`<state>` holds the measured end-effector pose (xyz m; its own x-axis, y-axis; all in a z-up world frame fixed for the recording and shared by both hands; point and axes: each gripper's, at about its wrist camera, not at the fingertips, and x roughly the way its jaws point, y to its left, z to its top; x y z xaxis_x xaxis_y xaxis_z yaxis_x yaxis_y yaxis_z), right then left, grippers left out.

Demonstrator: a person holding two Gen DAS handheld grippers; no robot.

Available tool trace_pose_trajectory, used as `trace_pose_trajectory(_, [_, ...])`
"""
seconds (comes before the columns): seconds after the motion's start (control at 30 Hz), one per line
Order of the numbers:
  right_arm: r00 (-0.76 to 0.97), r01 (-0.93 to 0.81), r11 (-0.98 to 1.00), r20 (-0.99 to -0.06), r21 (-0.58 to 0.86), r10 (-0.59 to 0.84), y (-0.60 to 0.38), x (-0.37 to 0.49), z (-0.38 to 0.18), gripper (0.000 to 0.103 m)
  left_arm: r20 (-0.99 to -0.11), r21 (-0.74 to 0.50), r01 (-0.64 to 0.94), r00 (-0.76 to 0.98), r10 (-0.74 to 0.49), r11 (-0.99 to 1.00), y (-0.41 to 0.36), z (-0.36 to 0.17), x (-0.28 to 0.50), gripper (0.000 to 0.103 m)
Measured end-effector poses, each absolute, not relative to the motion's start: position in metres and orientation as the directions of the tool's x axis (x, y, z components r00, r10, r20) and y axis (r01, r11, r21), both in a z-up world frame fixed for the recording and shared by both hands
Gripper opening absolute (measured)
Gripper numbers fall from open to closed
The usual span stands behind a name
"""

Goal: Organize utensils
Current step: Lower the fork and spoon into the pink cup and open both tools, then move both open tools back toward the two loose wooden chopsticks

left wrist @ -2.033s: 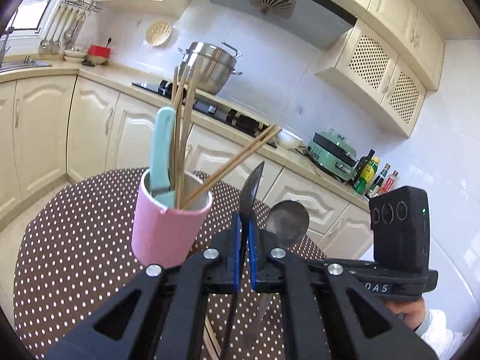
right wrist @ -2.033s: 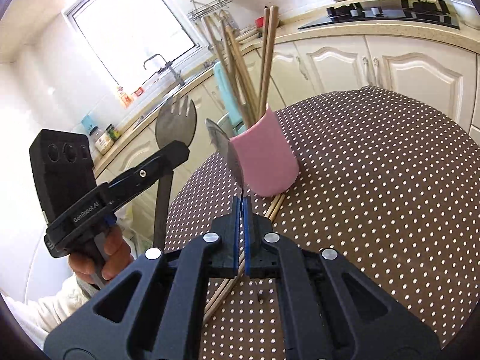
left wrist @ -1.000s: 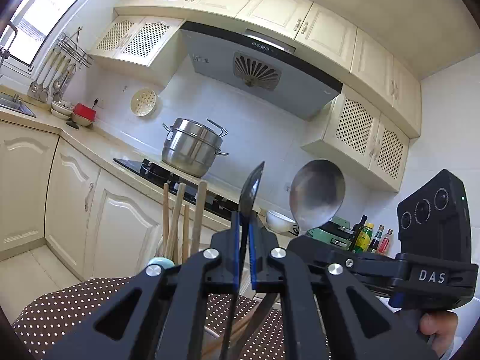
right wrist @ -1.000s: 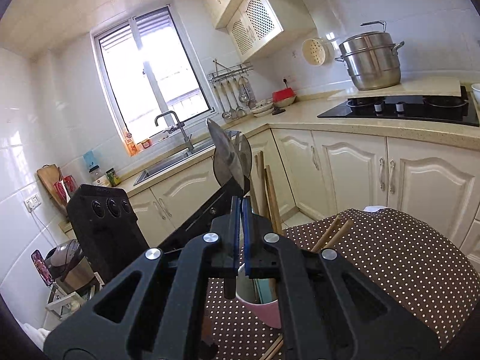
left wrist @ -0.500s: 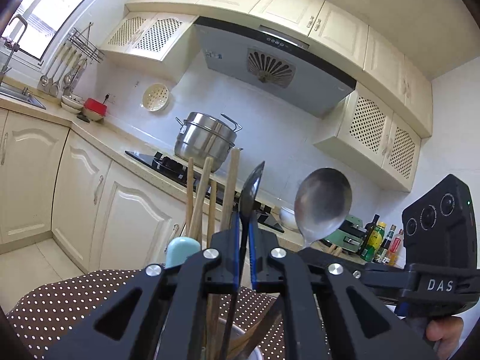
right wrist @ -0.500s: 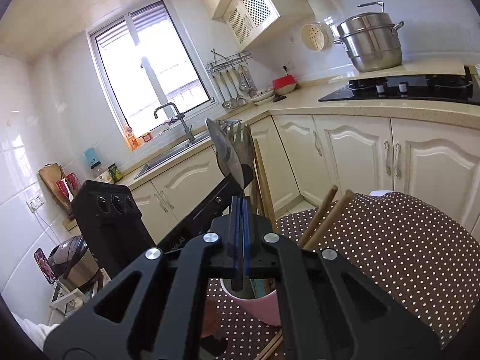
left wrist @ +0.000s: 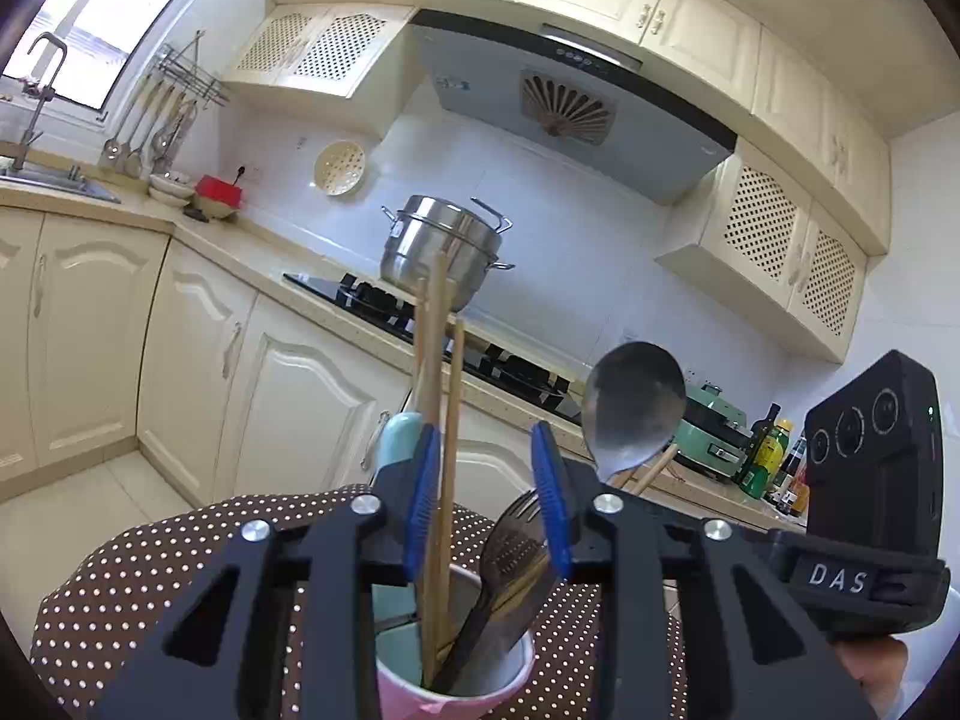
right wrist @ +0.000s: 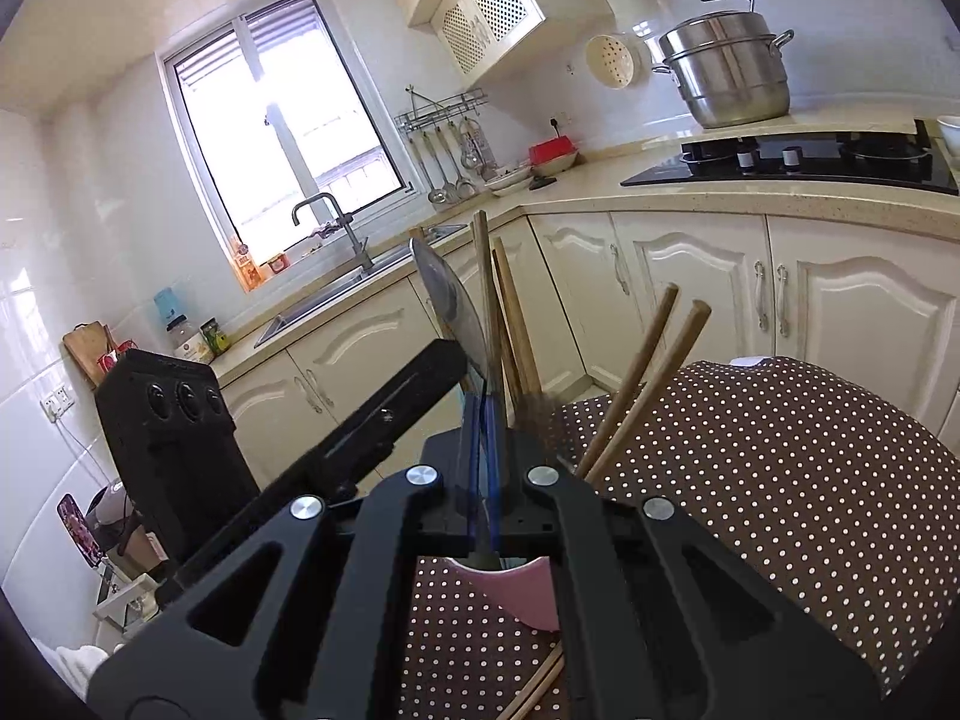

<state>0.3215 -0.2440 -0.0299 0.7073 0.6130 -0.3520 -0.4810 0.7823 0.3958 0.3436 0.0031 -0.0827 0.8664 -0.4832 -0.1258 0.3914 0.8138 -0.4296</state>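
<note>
Two black two-finger tools with blue pads work over one pink cylindrical cup (left wrist: pixel 456 681) that stands on the brown, white-dotted bench (left wrist: pixel 150 576). Left tool (left wrist: pixel 486 501): its jaws are opening, pads apart, and nothing is pressed between them; one dark metal fork (left wrist: pixel 510 546) sits head-up in the cup just below and between the pads, free of both. Right tool (right wrist: pixel 483 468): its pads are together, clamped on the thin stem of one steel spoon (right wrist: pixel 447 306), whose bowl stands up above the fingers, while the cup lies directly under the fingertips. Counted in the left view, the cup also holds one pale blue plastic handle (left wrist: pixel 399 435), beside the left pad, and three upright wooden chopsticks (left wrist: pixel 435 396); two more chopstick ends lean out past the right pad, near the spoon. From the right tool's camera, three sticks rise behind the spoon and two lean to the right. At least one further wooden stick (right wrist: pixel 537 684) lies on the bench below the right tool; its full length is cut off by the tool body. Most of the cup is hidden under both tools, so the utensil bases cannot be seen. One fingertip shows at the left view's lower right edge.
</note>
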Motion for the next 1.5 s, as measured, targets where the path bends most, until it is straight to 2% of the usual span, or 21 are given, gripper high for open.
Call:
trace_pose_trajectory(0.13, [0.715,-0.466,0.794,-0.363,0.389,0.598,-0.242,0.319,-0.031,0.002,-0.152,-0.430,0.367,0.871,-0.467,0.825,0.009,-0.080,0.335,0.039])
trace_pose_trajectory(0.3, [0.720,-0.441,0.807,-0.383,0.391,0.579,-0.239,0.316,-0.036,0.003,-0.202,-0.397,0.320,0.884,-0.422,0.860,0.012,-0.074,0.323,0.052])
trace_pose_trajectory(0.53, [0.738,-0.395,0.841,-0.417,0.369,0.530,-0.229,0.308,-0.045,0.004,-0.292,-0.333,0.240,0.893,-0.342,0.912,0.019,-0.071,0.304,0.058])
trace_pose_trajectory(0.77, [0.758,-0.368,0.867,-0.432,0.335,0.488,-0.220,0.294,-0.044,0.006,-0.327,-0.278,0.189,0.903,-0.277,0.942,0.032,-0.062,0.275,0.063])
trace_pose_trajectory(0.8, [0.763,-0.365,0.873,-0.433,0.324,0.479,-0.219,0.291,-0.043,0.009,-0.329,-0.278,0.187,0.903,-0.277,0.942,0.035,-0.061,0.270,0.065])
trace_pose_trajectory(0.83, [0.770,-0.359,0.881,-0.434,0.309,0.467,-0.217,0.287,-0.042,0.024,-0.333,-0.277,0.184,0.902,-0.274,0.943,0.036,-0.060,0.268,0.065])
trace_pose_trajectory(0.87, [0.778,-0.354,0.885,-0.430,0.301,0.458,-0.217,0.284,-0.041,0.047,-0.338,-0.274,0.178,0.902,-0.268,0.945,0.038,-0.059,0.263,0.065])
trace_pose_trajectory(0.9, [0.789,-0.348,0.889,-0.419,0.296,0.449,-0.217,0.280,-0.040,0.055,-0.342,-0.270,0.172,0.903,-0.261,0.947,0.040,-0.058,0.259,0.065])
trace_pose_trajectory(1.07, [0.808,-0.323,0.904,-0.416,0.282,0.418,-0.218,0.266,-0.040,0.057,-0.366,-0.271,0.137,0.901,-0.233,0.953,0.048,-0.059,0.244,0.066])
trace_pose_trajectory(1.2, [0.830,-0.297,0.922,-0.411,0.247,0.377,-0.214,0.251,-0.041,0.063,-0.411,-0.231,0.102,0.891,-0.193,0.967,0.052,-0.065,0.232,0.068])
trace_pose_trajectory(1.3, [0.863,-0.271,0.944,-0.385,0.190,0.325,-0.210,0.236,-0.038,0.069,-0.432,-0.222,0.085,0.885,-0.176,0.971,0.056,-0.068,0.223,0.068])
trace_pose_trajectory(1.5, [0.894,-0.248,0.954,-0.340,0.167,0.292,-0.206,0.211,-0.032,0.071,-0.447,-0.237,0.091,0.874,-0.191,0.967,0.065,-0.069,0.210,0.069])
